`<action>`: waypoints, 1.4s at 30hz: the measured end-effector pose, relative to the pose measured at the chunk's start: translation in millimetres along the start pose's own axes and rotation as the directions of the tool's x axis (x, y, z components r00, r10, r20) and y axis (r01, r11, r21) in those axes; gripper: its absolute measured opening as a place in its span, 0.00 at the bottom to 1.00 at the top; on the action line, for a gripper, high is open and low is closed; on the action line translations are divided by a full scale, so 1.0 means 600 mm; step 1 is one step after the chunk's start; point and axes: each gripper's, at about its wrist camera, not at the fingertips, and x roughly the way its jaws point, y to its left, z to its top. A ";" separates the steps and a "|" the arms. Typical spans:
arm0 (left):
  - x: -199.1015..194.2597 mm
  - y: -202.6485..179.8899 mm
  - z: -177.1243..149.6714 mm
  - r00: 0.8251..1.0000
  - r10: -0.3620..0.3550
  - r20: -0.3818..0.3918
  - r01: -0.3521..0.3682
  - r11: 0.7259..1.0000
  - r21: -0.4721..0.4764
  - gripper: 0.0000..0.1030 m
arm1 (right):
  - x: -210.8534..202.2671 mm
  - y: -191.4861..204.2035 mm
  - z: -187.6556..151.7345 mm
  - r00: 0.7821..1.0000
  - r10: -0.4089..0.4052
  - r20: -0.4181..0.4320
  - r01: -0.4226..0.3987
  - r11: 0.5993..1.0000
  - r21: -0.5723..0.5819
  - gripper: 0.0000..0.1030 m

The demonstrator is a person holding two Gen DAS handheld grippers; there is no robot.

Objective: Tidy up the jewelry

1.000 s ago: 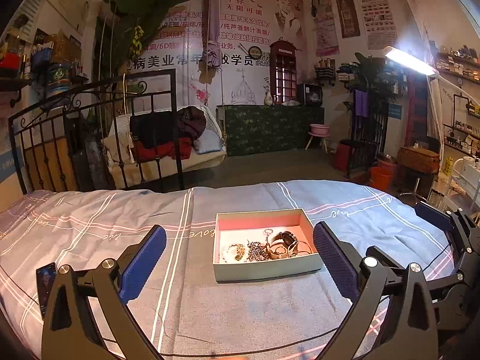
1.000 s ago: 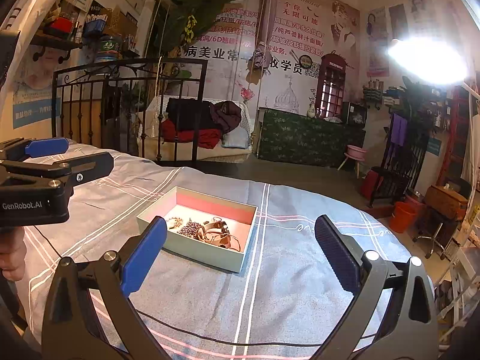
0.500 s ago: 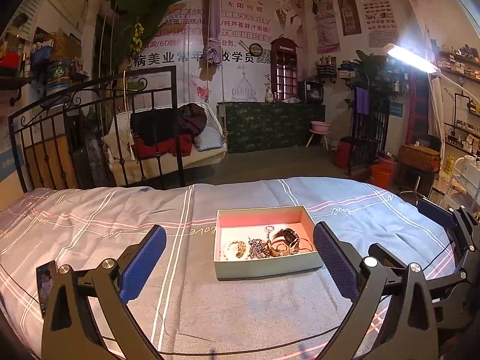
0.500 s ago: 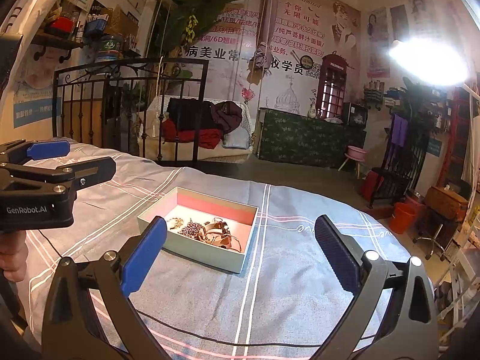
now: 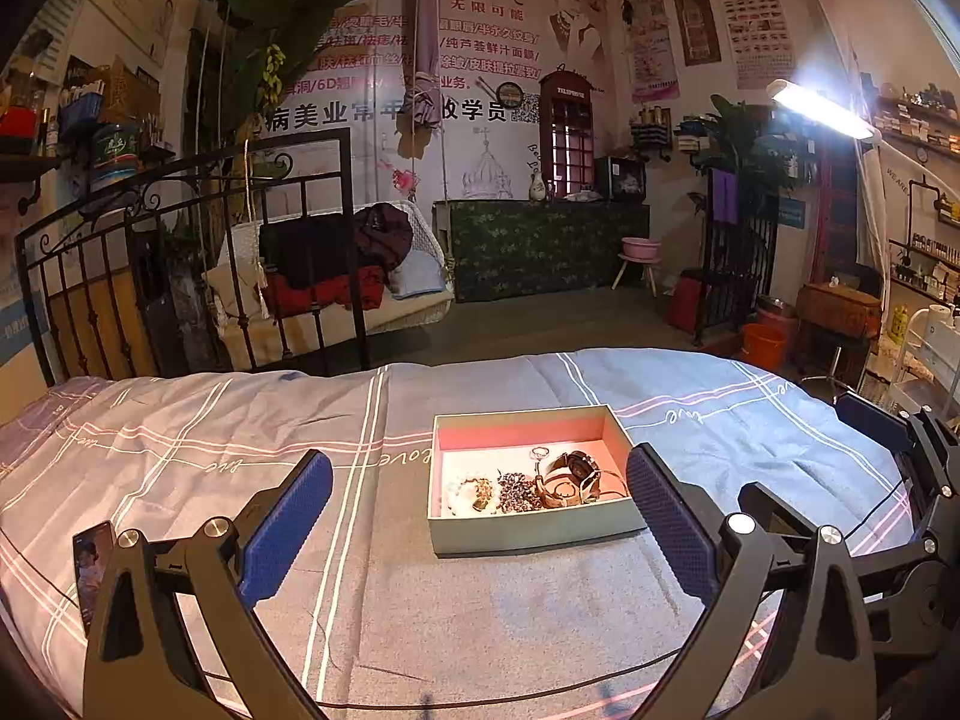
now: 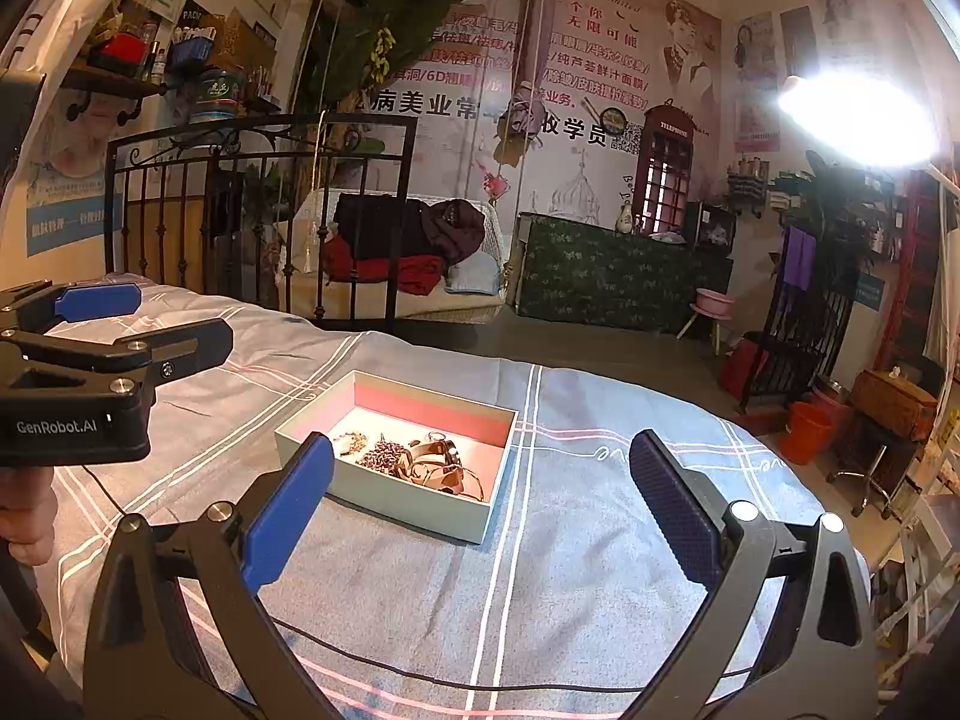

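An open pale box with a pink inner wall lies on the bed. It holds a watch, a dark beaded bracelet, a pale bead string and thin rings. The box also shows in the right wrist view, with the watch inside. My left gripper is open and empty, hovering just short of the box. My right gripper is open and empty, to the right of the box. Each gripper shows at the edge of the other's view.
The bed is covered by a grey-blue sheet with white and pink stripes. A phone lies near its left edge. A black cable runs across the sheet in front. An iron bed frame stands behind.
The left gripper has drifted slightly, so the box sits a little higher and closer in its view. The right gripper has barely moved. Both stay open.
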 end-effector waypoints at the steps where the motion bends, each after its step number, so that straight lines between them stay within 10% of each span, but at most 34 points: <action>1: 0.002 0.000 0.000 1.000 -0.003 0.000 0.003 1.000 0.000 0.94 | -0.001 0.000 0.000 1.000 0.000 0.000 0.000 1.000 0.001 0.94; 42: 0.013 0.001 -0.005 1.000 0.019 -0.007 -0.018 1.000 0.010 0.94 | 0.011 0.009 -0.013 0.999 0.018 -0.031 -0.018 1.000 -0.006 0.94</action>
